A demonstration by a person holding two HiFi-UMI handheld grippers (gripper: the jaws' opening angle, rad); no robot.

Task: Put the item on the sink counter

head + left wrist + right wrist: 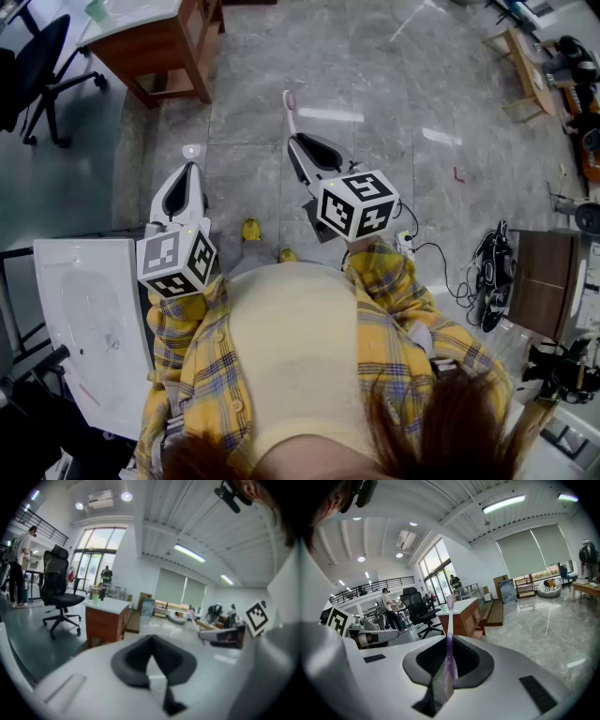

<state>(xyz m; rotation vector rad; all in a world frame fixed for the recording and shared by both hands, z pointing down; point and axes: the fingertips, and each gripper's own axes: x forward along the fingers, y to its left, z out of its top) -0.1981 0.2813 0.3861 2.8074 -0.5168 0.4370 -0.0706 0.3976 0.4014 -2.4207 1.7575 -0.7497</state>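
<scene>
Grey marble floor [375, 75], open office hall, person in a yellow plaid shirt [412, 319] standing and seen from above.

Right tool [298, 142] is held out in front of the body, marker cube [356, 203] at its rear. Its jaws are clenched on a purple toothbrush [449, 639]. The handle sits between the pads and the head sticks up and forward past the tips. In the head view the toothbrush [290, 111] pokes out beyond the tool over bare floor, touching nothing else.

Left tool [190, 167] is level with the right one and well apart from it, with its own cube [176, 261] behind. Its jaws are together and nothing is between them [151, 667].

White sink basin [84, 319] is just left of the left tool and below it, on a dark stand. Yellow shoes [250, 230] are on the floor between the two tools. Cables and gear [492, 272] lie on the floor off to the right of the right tool.

Wooden cabinet [159, 42] with a white worktop is ahead of both tools, well apart and towards the left. A green cup [97, 9] stands on that worktop, upright in the right gripper view [442, 606]. Black office chair [37, 56] is left of the cabinet.

Far behind, a person [388, 604] stands near the windows and a railing runs above.
</scene>
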